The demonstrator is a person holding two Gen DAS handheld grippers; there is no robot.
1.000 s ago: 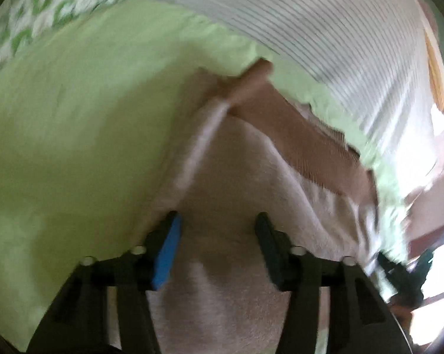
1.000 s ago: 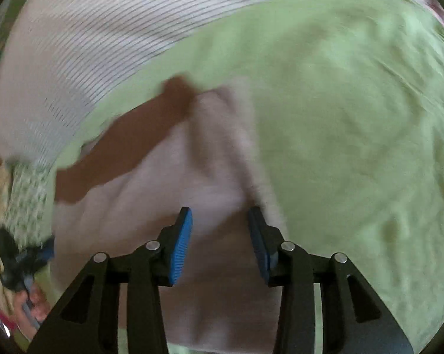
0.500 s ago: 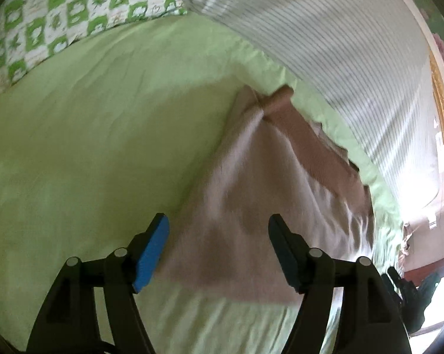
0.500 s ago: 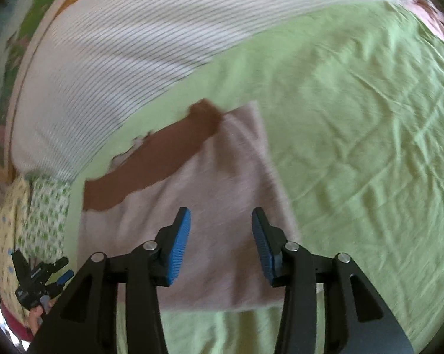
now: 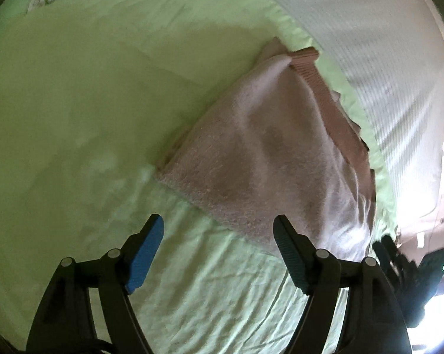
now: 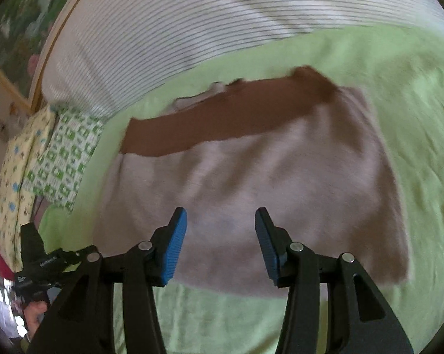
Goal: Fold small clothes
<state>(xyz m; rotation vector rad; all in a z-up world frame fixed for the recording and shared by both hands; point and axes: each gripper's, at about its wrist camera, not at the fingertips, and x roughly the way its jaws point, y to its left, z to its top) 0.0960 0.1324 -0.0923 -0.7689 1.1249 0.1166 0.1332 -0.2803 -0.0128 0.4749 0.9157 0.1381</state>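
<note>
1 garment [image 5: 260, 153], 2 grippers [image 5: 219, 253], 2 pillows [image 6: 65, 159]

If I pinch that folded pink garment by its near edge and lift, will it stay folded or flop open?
The pink garment looks like soft fleece, so it will probably droop from the pinch. Stacked layers show at its left corner, so a shallow grip may catch only the top one. The green sheet wrinkles easily; pushing would likely drag it.

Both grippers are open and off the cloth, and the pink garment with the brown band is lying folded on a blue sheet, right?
Not quite: the sheet is light green, not blue, as both wrist views show. The rest holds: the left gripper and right gripper are open with nothing between the fingers, and the pink garment with its brown band lies folded on the sheet.
</note>
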